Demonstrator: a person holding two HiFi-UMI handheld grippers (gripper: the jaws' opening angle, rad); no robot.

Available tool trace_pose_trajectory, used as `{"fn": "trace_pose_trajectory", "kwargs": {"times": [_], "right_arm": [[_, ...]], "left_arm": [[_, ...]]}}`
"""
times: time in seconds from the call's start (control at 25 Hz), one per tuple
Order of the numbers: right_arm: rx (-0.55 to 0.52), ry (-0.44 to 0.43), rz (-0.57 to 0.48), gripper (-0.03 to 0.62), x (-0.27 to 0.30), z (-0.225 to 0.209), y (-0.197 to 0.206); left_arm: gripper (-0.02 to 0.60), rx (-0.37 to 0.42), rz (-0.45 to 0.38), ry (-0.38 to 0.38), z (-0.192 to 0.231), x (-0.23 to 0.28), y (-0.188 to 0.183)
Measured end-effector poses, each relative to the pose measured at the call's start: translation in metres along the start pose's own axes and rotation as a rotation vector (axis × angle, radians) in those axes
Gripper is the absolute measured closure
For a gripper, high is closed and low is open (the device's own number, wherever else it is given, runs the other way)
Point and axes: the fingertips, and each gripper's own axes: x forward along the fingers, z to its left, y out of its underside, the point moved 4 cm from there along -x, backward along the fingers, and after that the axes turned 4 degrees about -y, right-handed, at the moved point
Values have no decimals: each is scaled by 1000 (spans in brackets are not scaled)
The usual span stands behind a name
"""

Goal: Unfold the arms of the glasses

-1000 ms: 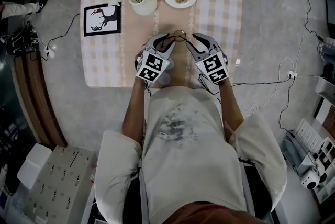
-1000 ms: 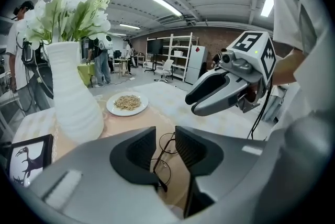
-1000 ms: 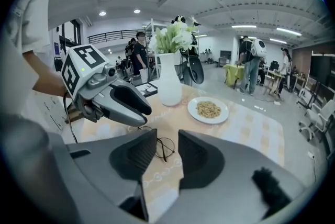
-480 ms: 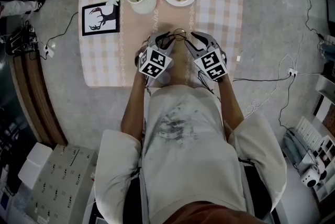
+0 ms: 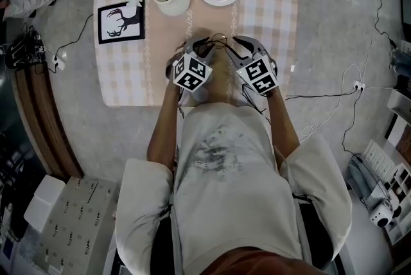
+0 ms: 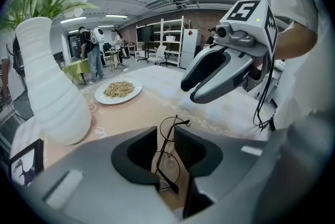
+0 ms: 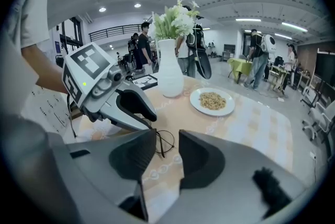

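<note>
Forward and down since a second ago has come the left gripper [image 5: 204, 47], nearer the thin black wire-framed round glasses [image 5: 219, 44] lying on the checked-cloth bench [image 5: 276, 10] between it and the right gripper [image 5: 235, 44]. In the left gripper view its fingers [image 6: 137, 152] have just been closing yet stand apart, glasses between them, unpinched; light, springy, easily bent, best taken by an arm near the hinge. In the right gripper view the fingers [image 7: 133, 157] gape wide, empty, glasses just ahead; beyond, a white ribbed vase [image 7: 170, 74] holds white flowers [image 7: 175, 21] and a white round plate [image 7: 194, 98] brownish grain [image 7: 212, 101]
</note>
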Motion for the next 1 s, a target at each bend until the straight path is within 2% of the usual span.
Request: {"fn": "trace_pose_trajectory", "kwargs": {"times": [0.4,1.0], "right_arm": [[26,-11,3,454,7,-4,4],[28,-61,38,454,23,-12,12]], "left_arm": [[482,16,30,24,-2,14,6],[534,32,31,67,-4,18,7]]}}
